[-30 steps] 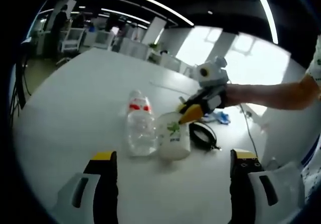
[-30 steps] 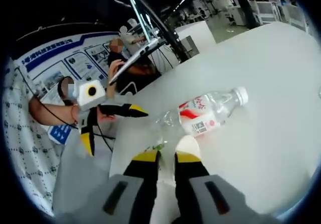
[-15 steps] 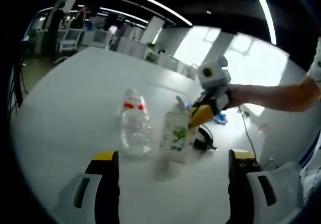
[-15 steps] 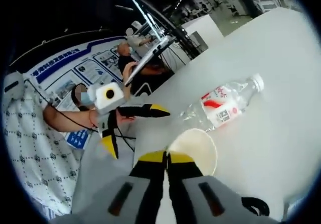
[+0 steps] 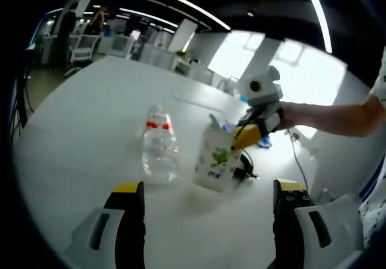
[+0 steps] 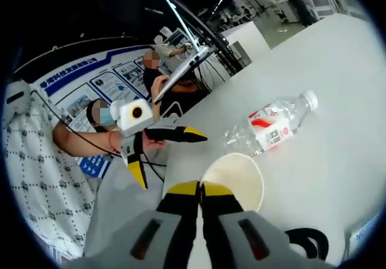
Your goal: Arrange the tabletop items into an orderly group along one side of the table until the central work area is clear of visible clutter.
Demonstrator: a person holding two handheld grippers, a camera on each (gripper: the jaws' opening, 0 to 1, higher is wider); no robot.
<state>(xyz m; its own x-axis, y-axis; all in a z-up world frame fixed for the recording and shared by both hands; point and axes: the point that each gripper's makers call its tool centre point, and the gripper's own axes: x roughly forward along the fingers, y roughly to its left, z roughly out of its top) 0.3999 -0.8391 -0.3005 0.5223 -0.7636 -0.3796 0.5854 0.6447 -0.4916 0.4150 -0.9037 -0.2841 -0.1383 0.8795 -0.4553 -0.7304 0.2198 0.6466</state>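
Note:
A white paper cup (image 5: 215, 159) with a green leaf print is held a little tilted, mouth up, near the white table (image 5: 78, 124); I cannot tell if its base touches. My right gripper (image 5: 244, 137) comes in from the right and is shut on the cup's rim. In the right gripper view its jaws (image 6: 201, 187) pinch the near rim of the cup (image 6: 236, 174). A clear plastic bottle (image 5: 158, 148) with a red label lies on its side just left of the cup, also the bottle (image 6: 271, 126). My left gripper (image 5: 208, 189) stands open in front of both, and the left gripper (image 6: 172, 159) holds nothing.
A black coiled cable (image 5: 244, 163) lies behind the cup, and the cable (image 6: 306, 243) sits at the lower right. A blue item (image 5: 266, 141) lies farther back. Seated people with a laptop (image 6: 181, 70) are beyond the table edge. Chairs (image 5: 84, 49) stand far off.
The right gripper has raised the cup from lying on its side beside the bottle to mouth up. The bottle has stayed put. The left gripper remains open.

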